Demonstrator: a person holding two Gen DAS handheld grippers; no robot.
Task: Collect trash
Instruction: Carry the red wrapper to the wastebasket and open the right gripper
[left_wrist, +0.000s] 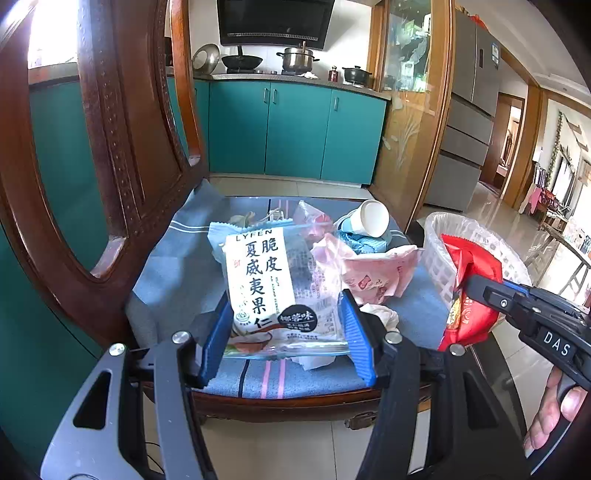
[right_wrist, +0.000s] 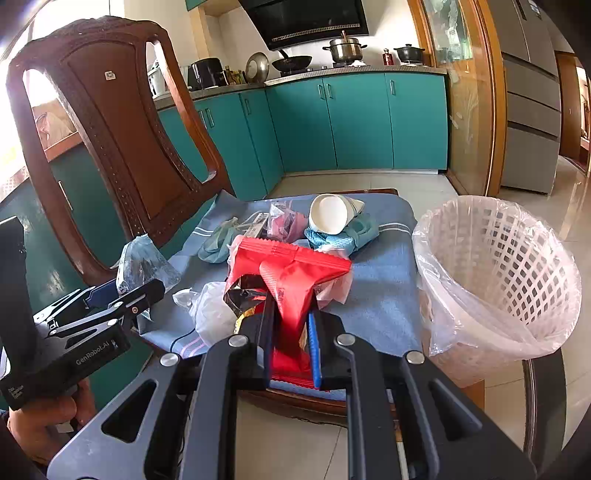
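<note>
My left gripper (left_wrist: 286, 301) is shut on a clear-and-white snack bag (left_wrist: 266, 280) printed with Chinese text, its blue pads pressing both side edges. The right wrist view shows that bag (right_wrist: 142, 258) sticking up from the left gripper (right_wrist: 133, 288), over the chair's front left corner. My right gripper (right_wrist: 291, 308) is shut on a red wrapper (right_wrist: 291, 269), which fans out above the pads. Seen from the left wrist, the red wrapper (left_wrist: 469, 288) hangs from the right gripper (left_wrist: 472, 286) beside the bin. The white lattice bin (right_wrist: 498, 280) has a pink liner.
A wooden chair with a blue cushion (right_wrist: 376, 280) carries a paper cup (right_wrist: 328, 218), a pink wrapper (left_wrist: 373, 273), a blue cloth (right_wrist: 343, 236), a white plastic bag (right_wrist: 210, 306) and tissue (left_wrist: 380, 314). The carved chair back (right_wrist: 122, 122) rises at the left. Teal kitchen cabinets stand behind.
</note>
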